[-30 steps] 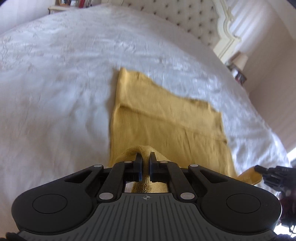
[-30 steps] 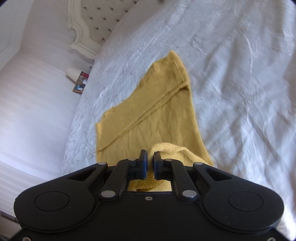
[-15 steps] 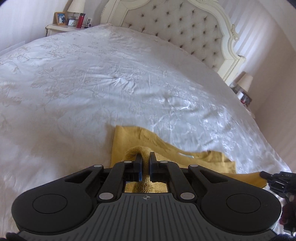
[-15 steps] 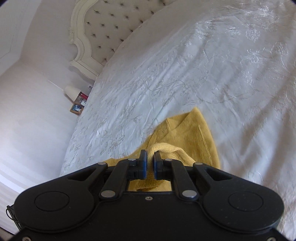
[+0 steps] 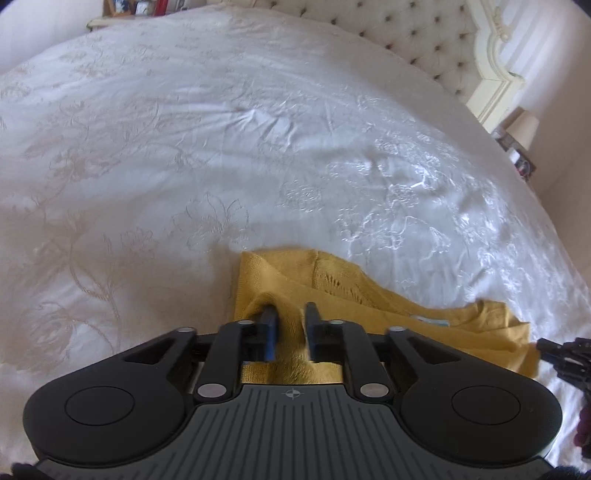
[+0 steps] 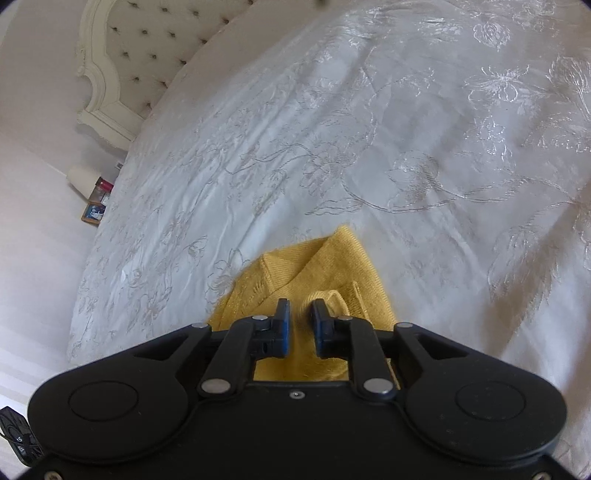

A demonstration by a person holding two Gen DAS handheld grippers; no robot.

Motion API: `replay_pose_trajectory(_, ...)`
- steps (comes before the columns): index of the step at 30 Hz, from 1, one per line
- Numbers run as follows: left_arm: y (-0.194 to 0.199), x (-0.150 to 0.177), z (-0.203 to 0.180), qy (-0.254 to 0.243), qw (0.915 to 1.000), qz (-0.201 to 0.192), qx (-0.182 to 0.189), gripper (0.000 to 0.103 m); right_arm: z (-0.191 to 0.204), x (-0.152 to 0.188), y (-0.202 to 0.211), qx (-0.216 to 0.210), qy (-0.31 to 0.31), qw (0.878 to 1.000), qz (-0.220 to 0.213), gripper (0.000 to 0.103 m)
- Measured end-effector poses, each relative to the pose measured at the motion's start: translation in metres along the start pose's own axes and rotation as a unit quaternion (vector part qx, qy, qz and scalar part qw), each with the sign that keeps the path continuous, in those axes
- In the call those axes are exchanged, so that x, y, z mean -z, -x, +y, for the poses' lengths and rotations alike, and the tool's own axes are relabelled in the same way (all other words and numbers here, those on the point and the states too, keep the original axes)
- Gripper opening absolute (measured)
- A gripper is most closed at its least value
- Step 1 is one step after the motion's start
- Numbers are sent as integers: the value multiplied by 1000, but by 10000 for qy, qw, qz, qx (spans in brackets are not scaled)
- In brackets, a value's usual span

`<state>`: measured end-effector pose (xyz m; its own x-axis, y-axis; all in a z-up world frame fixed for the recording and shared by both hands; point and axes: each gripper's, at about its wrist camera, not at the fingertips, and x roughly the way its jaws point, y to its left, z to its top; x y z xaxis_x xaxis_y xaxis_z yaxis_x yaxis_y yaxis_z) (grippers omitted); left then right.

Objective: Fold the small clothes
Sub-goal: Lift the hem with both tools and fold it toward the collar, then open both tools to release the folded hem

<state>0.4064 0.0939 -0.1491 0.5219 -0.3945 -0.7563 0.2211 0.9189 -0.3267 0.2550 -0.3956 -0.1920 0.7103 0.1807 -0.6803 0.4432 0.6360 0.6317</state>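
A mustard-yellow knitted garment [image 5: 369,299] lies folded over on the white bedspread [image 5: 221,147]. My left gripper [image 5: 290,314] sits low at its near left edge with jaws parted; a fold of the yellow fabric stands loosely between the fingers. In the right wrist view the same garment [image 6: 332,258] lies under my right gripper [image 6: 300,314], whose jaws are also parted around a small hump of fabric. The right gripper's tip also shows at the right edge of the left wrist view [image 5: 561,354].
The tufted cream headboard [image 5: 443,48] stands at the far end of the bed. A bedside stand with a lamp [image 5: 524,125] is beside it. A second bedside table with small items [image 5: 140,7] is at the far left. The bed edge drops off at the left of the right wrist view [image 6: 74,332].
Both grippers carried the near edge of the garment forward over itself, folding it, and lowered it. Both jaws have now parted, releasing the fabric.
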Motion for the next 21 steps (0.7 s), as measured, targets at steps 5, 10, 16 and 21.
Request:
replay_pose_trajectory(5, 4, -3, -3, -239, 9995, -157, -149, 67, 3, -6, 11, 201, 281, 9990, -288, 64)
replay_pose_trajectory(10, 25, 9, -22, -972, 9927, -345, -626, 87, 21, 5, 25, 586, 1135, 9914, -275, 77)
replay_pose_trajectory(16, 35, 46, -36, -1627, 9839, -19, -744, 95, 42, 43, 25, 1008, 2207, 9701, 37, 90)
replay_pose_trajectory(21, 27, 68, -39, -1916, 9775, 301, -826, 95, 50, 70, 13, 1448, 2868, 9463, 345, 91)
